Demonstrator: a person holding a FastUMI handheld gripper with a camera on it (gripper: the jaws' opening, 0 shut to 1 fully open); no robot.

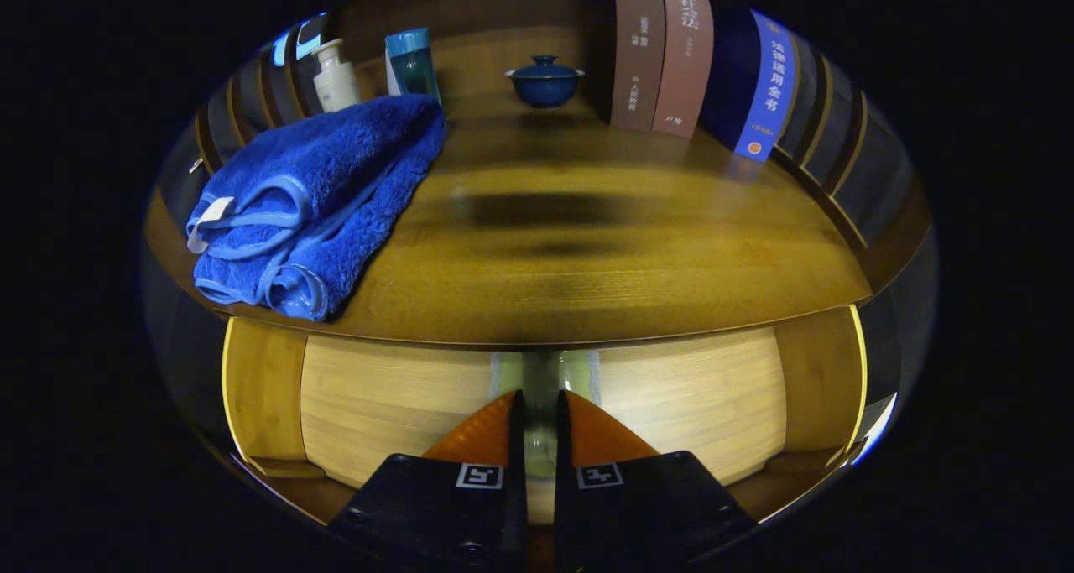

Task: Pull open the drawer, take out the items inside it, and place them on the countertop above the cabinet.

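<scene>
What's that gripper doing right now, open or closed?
Gripper: nearly closed on the drawer handle; whether both fingers press it cannot be told.

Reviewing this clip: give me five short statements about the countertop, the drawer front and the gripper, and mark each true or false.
1. A folded blue towel lies on the countertop. True.
2. The lidded blue bowl sits on top of the towel. False: it stands apart on the countertop, further back.
3. The books lie flat in a stack. False: they stand upright.
4. The gripper has its fingers close together around a pale handle on the drawer front. True.
5. A white pump bottle stands behind the towel. True.
</scene>
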